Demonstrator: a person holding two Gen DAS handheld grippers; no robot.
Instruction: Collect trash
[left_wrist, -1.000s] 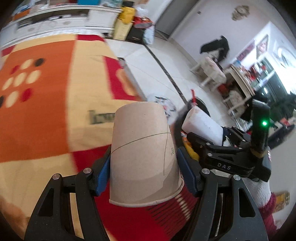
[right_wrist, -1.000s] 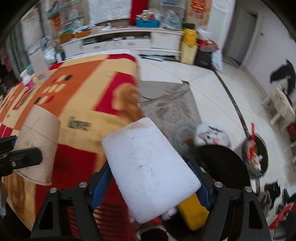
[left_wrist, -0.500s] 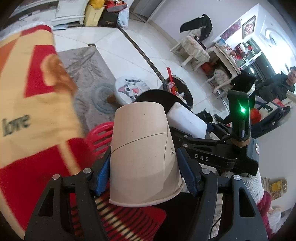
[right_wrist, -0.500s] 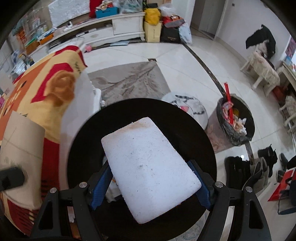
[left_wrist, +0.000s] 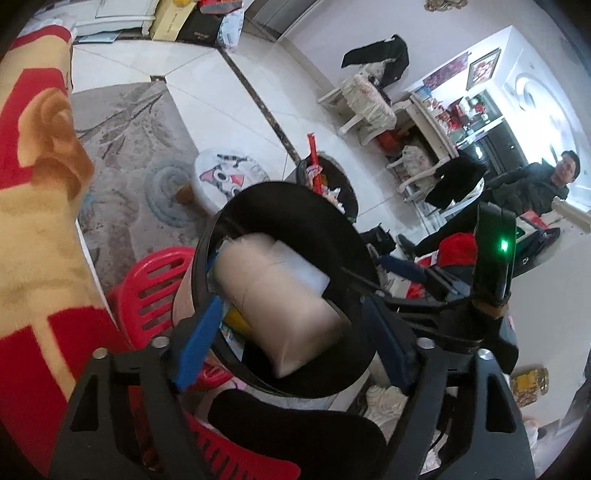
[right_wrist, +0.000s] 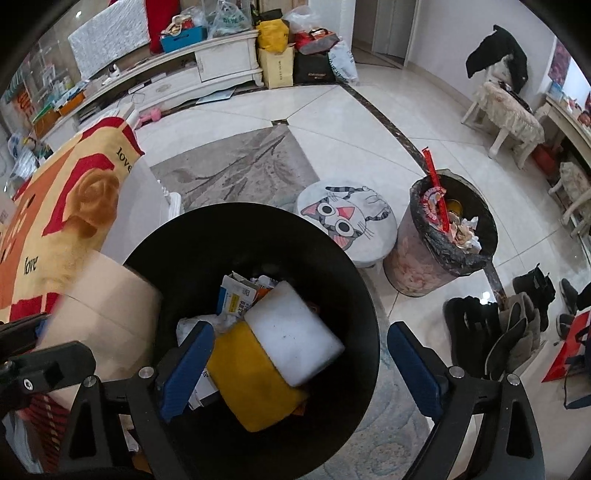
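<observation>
White floor tiles (right_wrist: 369, 122) with a dark inlaid stripe spread across the room, and a grey patterned rug (right_wrist: 236, 166) lies on them beside a blanket (right_wrist: 66, 206) in orange, red and cream. Standing at the near edge of that rug is the black bin (right_wrist: 332, 258), the landmark for everything else.

Over the bin's mouth hangs the right gripper (right_wrist: 299, 369), its blue-padded jaws spread wide and having just been opening, with nothing pinched. Below them, inside the bin, the white foam block (right_wrist: 295, 332) lies loose on a yellow item (right_wrist: 251, 387), among printed paper scraps (right_wrist: 236, 295).

At the bin's left rim is the left gripper (left_wrist: 288, 343), its jaws likewise parted and just been opening. The brown paper cup (left_wrist: 280, 295) is blurred, tipped on its side over the bin's opening between the pads; neither pad presses on it.

Just behind the bin stands a round stool (right_wrist: 347, 218) with a cartoon cat face. To the right of the stool is a second, full trash can (right_wrist: 443, 240) lined with a dark bag, a red stick poking up from it. A red plastic basket (left_wrist: 155, 288) sits against the bin's left side. Dark boots (right_wrist: 517, 325) lie to the bin's right. A seated person (left_wrist: 535, 188) is visible far off.
</observation>
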